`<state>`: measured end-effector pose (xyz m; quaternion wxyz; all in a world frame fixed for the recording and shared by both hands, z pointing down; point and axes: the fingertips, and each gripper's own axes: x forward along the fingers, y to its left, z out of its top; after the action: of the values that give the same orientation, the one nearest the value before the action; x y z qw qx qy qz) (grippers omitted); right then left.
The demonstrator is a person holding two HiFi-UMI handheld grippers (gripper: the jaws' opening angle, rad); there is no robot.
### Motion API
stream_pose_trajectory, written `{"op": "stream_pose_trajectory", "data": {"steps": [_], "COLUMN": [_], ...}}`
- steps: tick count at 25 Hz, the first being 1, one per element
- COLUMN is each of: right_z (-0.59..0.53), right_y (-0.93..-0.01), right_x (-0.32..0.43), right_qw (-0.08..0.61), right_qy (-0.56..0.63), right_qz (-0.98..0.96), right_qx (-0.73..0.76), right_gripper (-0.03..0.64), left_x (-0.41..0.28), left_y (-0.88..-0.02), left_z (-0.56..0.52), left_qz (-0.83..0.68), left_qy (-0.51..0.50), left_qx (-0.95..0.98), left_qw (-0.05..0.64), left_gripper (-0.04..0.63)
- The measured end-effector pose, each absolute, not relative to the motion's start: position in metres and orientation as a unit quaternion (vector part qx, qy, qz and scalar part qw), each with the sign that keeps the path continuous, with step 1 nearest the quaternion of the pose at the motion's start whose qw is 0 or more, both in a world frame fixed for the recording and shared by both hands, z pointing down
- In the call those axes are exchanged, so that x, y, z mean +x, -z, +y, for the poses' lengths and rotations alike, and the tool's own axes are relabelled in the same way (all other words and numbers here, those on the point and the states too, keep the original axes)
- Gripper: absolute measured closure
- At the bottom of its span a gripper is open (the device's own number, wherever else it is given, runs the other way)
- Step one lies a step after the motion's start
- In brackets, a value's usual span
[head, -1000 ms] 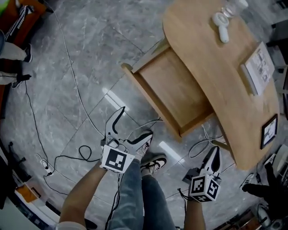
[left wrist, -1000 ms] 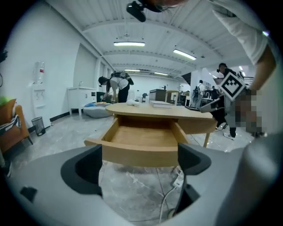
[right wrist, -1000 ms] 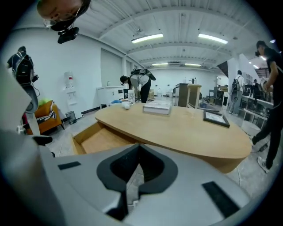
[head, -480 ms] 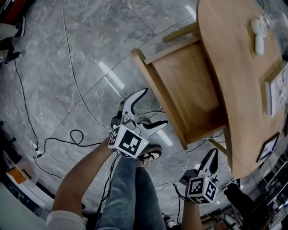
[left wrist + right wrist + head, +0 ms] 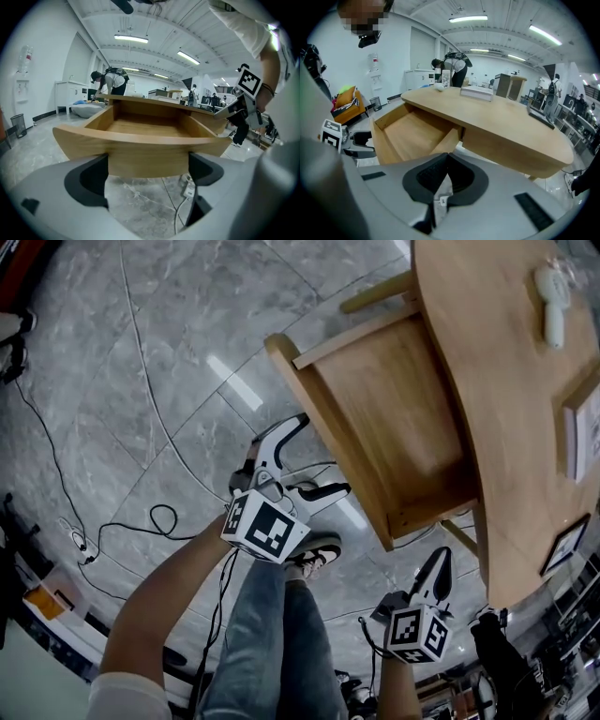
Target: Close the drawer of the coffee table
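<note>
The wooden coffee table (image 5: 506, 362) fills the right of the head view. Its drawer (image 5: 394, 418) stands pulled far out toward the lower left and is bare inside. My left gripper (image 5: 321, 454) is open and sits just short of the drawer's curved front panel (image 5: 328, 442). In the left gripper view that panel (image 5: 147, 150) spans the picture right ahead of the open left gripper (image 5: 147, 171); I cannot tell whether they touch. My right gripper (image 5: 441, 563) is shut on nothing, low beside the table's near end. The right gripper view shows the shut right gripper (image 5: 445, 173), the drawer (image 5: 417, 131) and the tabletop (image 5: 501, 122).
Cables (image 5: 159, 521) trail over the grey marble floor. The person's legs and shoes (image 5: 314, 554) stand between the grippers. A white handheld object (image 5: 553, 306), a book (image 5: 586, 427) and a dark frame (image 5: 562, 545) lie on the tabletop. A power strip (image 5: 190, 190) lies under the drawer.
My left gripper has moved up and right in the head view, closer to the drawer front. The right gripper stays shut in about the same spot.
</note>
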<state>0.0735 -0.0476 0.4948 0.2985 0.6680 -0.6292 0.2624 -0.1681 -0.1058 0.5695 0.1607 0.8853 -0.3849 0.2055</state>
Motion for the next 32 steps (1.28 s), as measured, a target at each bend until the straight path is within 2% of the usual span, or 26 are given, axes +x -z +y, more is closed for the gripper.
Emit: {"op": "stream_pose_trajectory", "data": {"steps": [15,32], "right_z": [-0.035,-0.029], "right_y": [-0.495,-0.494], "right_x": [0.090,0.091], "right_qw": [0.290,0.279], "right_qy": [-0.267,-0.272], "right_qz": [-0.616,-0.605], "right_qx": [0.682,0.694], "right_gripper": [0.617,0.617], "left_x": [-0.168,-0.165], "left_y": [-0.565,-0.540], "left_z": [-0.103,-0.107], "left_qz": [-0.376,-0.395], "left_qy": [-0.231,-0.227], "left_qx": [0.877,0.873], "left_qw": [0.189,0.175], "left_gripper": [0.063,0.069]}}
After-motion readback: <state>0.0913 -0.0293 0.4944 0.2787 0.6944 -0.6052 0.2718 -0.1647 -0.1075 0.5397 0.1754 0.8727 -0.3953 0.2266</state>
